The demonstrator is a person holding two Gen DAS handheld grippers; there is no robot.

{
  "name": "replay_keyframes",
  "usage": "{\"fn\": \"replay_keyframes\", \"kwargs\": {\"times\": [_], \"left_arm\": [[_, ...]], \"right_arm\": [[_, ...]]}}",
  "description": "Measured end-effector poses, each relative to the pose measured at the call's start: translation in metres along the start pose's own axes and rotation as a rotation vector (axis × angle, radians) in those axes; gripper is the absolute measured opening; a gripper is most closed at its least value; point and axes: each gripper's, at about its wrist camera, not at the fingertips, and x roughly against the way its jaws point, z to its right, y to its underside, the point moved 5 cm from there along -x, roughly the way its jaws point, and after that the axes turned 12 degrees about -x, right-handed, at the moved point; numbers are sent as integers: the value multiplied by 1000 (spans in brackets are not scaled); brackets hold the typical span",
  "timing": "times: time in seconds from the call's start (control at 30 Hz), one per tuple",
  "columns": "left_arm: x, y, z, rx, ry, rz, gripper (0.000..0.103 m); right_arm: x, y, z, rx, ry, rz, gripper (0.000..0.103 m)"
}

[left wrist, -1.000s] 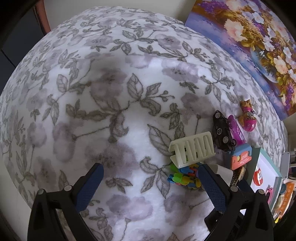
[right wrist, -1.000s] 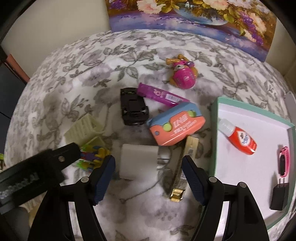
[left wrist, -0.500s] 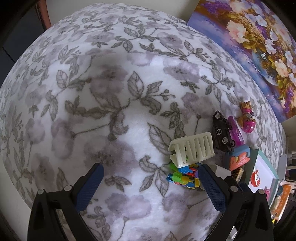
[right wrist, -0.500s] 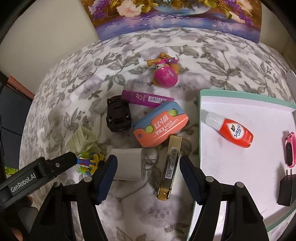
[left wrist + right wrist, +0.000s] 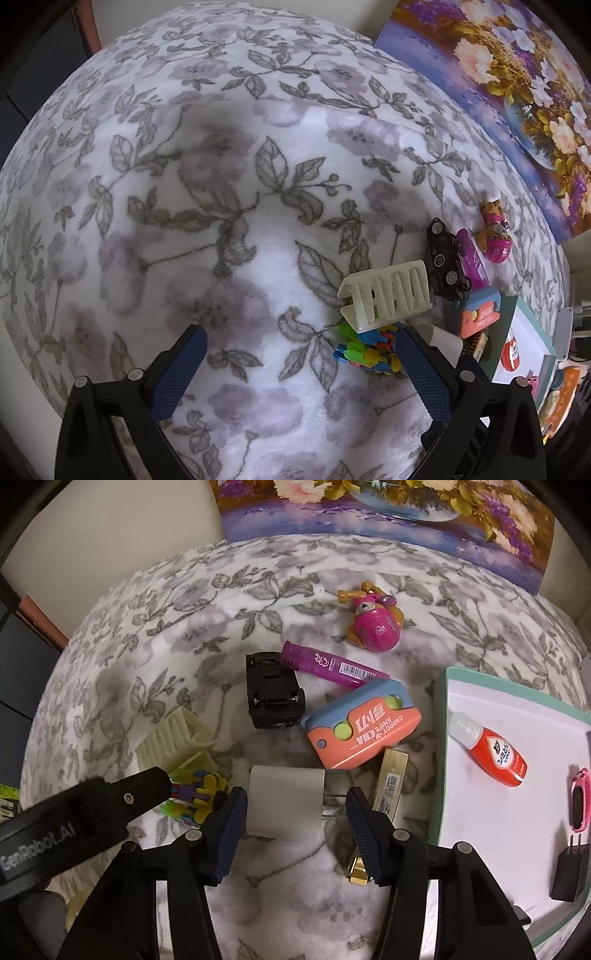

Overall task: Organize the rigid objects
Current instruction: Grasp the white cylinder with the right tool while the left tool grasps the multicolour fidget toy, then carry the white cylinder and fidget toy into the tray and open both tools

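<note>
In the right wrist view my right gripper [image 5: 295,810] is open, with its fingers on either side of a white charger block [image 5: 286,801] lying on the floral blanket. A gold bar [image 5: 389,786] lies just right of it. Beyond are an orange and blue carrot knife [image 5: 364,729], a black toy car [image 5: 275,696], a purple tube [image 5: 332,666] and a pink toy figure [image 5: 375,626]. My left gripper [image 5: 301,354] is open over bare blanket. Its right finger is beside a cream slotted rack [image 5: 388,293] and a heap of colourful plastic pieces [image 5: 369,350].
A teal-rimmed white tray [image 5: 441,757] at the right holds a red bottle [image 5: 495,757], a pink item [image 5: 580,799] and a black plug [image 5: 567,871]. A flower painting [image 5: 388,513] leans at the back. The left gripper's body [image 5: 74,823] reaches in at lower left.
My right gripper has come closer to the blanket, and the white block now sits between its fingers. The left gripper has hardly moved.
</note>
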Motion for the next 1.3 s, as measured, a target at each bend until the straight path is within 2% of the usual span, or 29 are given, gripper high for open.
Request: {"fn": "replay_keyframes", "kwargs": {"times": [0.1,0.33,0.5,0.9,1.13,1.2,1.3], "left_arm": [[-1,-1,3,-3,7,-2,103],[-5,0,9,-20,16,-6,103],[-11,3,15,-31,43,-17,103],[-16,3,28,-57,67,-16,101],[-27,7,35,-74,74,-39,79],[-30,8,35,-80,65,-40,77],[-28,8,35,-88,59,-21,62]], "right_arm": [[-6,1,1,8,31,1,57],[-7,0,2,-5,28,15,57],[-4,-1,1,-8,-6,14,48],[4,10,10,-14,-22,-17,48],[6,14,12,-6,-24,-27,48],[6,14,13,-7,-28,-30,48],[6,15,14,-8,-33,-33,48]]}}
